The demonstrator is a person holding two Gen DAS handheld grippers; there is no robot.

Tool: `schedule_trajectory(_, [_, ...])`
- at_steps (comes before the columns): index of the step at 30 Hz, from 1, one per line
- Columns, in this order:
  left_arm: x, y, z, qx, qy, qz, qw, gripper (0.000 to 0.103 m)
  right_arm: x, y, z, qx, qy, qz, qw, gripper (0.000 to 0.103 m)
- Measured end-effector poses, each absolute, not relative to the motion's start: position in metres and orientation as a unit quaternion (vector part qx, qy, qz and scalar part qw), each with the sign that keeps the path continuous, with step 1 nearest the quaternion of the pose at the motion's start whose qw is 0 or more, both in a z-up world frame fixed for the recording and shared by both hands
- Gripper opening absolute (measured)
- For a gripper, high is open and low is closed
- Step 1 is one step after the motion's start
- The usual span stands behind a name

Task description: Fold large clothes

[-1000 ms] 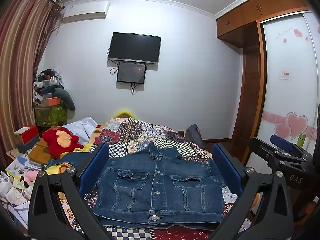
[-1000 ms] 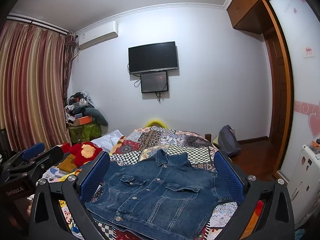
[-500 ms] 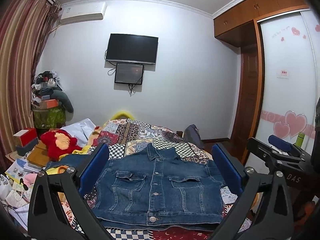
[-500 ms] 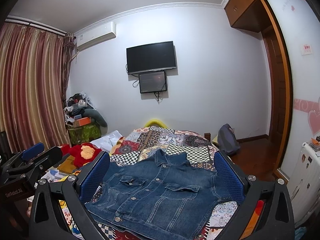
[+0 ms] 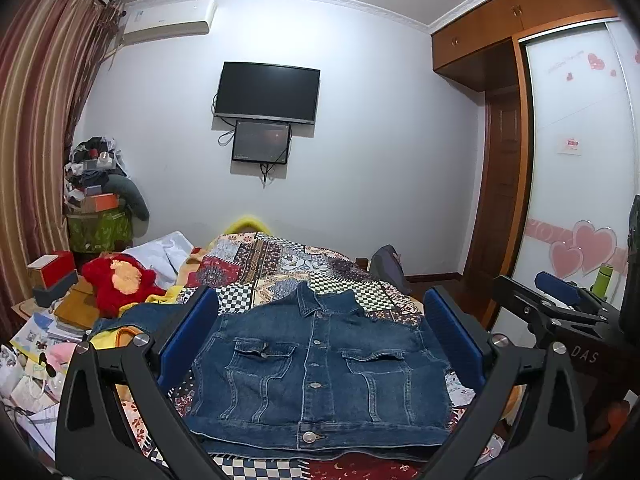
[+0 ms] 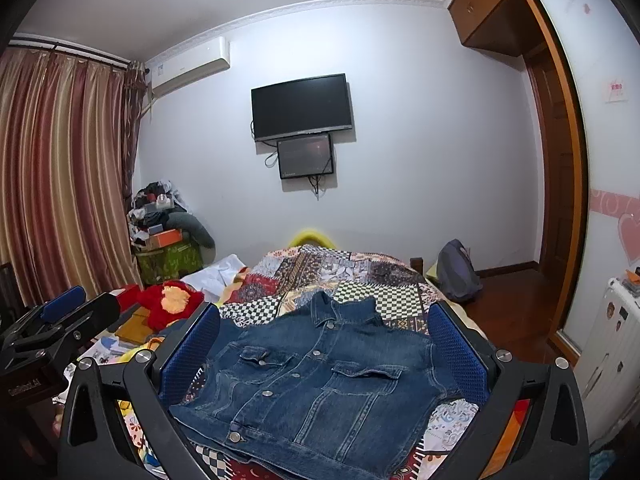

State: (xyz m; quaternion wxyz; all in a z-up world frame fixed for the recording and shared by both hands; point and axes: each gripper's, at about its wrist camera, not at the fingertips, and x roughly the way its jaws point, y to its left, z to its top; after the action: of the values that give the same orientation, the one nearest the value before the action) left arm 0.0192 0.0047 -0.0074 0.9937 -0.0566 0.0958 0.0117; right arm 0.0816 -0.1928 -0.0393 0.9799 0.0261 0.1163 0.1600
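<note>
A blue denim jacket lies front up on the patchwork bed, buttoned, with its sleeves tucked under, collar pointing away. It also shows in the right wrist view. My left gripper is open and empty, held above the near hem. My right gripper is open and empty, above the jacket's right side. The right gripper also shows at the right edge of the left wrist view; the left gripper shows at the left edge of the right wrist view.
The patchwork quilt covers the bed. A red plush toy, books and boxes crowd the left side. A dark backpack sits on the floor right of the bed. A wardrobe stands on the right.
Both grippers have shifted only slightly; the views drifted a little. The jacket has not moved and both grippers stay open.
</note>
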Motion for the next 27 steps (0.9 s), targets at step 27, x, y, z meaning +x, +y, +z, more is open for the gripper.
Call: schedule_trajectory(27, [0.211, 0.152, -0.077, -0.085, 0.236, 0.125, 0.960, 0.103, 0.324, -0.056, -0.084, -0.020, 0.262, 0.224, 0.939, 0.103])
